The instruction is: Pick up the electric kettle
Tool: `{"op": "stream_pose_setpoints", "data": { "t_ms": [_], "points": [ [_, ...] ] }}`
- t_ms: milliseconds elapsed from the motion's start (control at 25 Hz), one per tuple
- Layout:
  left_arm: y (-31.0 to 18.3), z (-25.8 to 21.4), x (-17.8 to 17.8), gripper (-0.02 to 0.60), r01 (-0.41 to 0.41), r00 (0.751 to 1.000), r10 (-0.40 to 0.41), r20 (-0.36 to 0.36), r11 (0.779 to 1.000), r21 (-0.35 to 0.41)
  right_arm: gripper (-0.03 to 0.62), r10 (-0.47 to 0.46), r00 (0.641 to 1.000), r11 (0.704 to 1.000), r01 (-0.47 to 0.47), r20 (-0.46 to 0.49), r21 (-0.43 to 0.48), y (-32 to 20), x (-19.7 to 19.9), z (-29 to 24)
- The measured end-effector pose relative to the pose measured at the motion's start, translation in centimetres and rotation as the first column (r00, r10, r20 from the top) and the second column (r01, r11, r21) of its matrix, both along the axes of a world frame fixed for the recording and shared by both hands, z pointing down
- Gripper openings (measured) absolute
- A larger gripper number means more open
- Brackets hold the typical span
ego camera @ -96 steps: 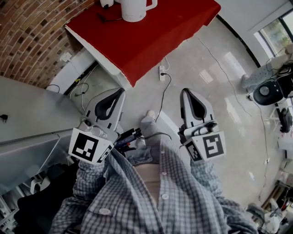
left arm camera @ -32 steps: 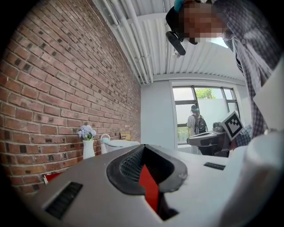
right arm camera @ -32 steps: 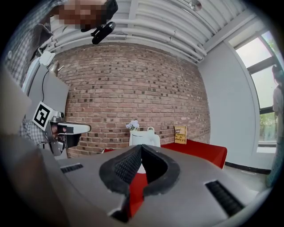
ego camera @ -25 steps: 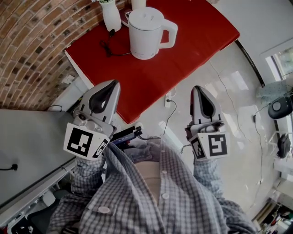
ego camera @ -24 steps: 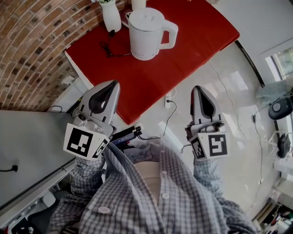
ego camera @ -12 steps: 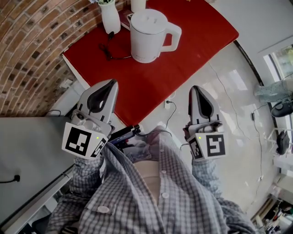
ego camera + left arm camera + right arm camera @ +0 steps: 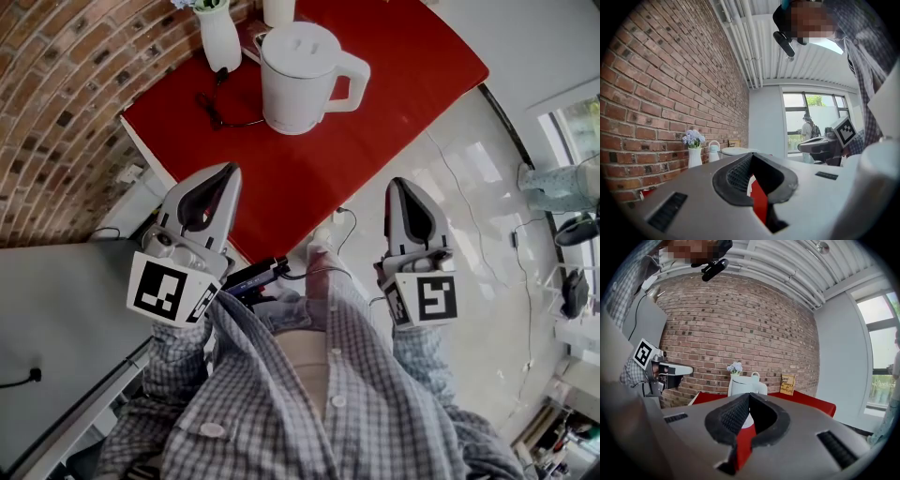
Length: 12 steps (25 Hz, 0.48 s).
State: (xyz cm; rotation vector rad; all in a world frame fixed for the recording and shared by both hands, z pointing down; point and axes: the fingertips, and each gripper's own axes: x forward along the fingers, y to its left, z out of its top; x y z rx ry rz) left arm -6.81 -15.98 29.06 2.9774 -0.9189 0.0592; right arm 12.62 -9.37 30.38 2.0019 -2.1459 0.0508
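Observation:
The white electric kettle stands upright on the red-covered table, lid on, handle turned to the right. My left gripper is shut and empty, its tips over the table's near edge, short of the kettle. My right gripper is also shut and empty, over the floor just off the table's edge. The right gripper view has the kettle straight ahead past the closed tips of the right gripper. From the left gripper, only the kettle's lid shows above the jaws.
A white vase with flowers and a black cable sit left of the kettle near the brick wall. A small sign stands at the table's back. A grey desk lies to the left, and cords cross the glossy floor.
The table and kettle have come closer in the head view. Both grippers have advanced toward the table, still shut; the left one's tips now reach over its near edge.

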Motion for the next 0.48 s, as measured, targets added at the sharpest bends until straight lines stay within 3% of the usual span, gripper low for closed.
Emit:
{"op": "stream_pose_setpoints", "data": {
  "t_ms": [480],
  "points": [
    [-2.7,-0.2,0.7,0.0,0.134,0.991,-0.134,0.004,0.991,-0.013,0.008,0.007,1.0,0.997,-0.01,-0.031,-0.08,-6.6,3.4,1.7]
  ]
}}
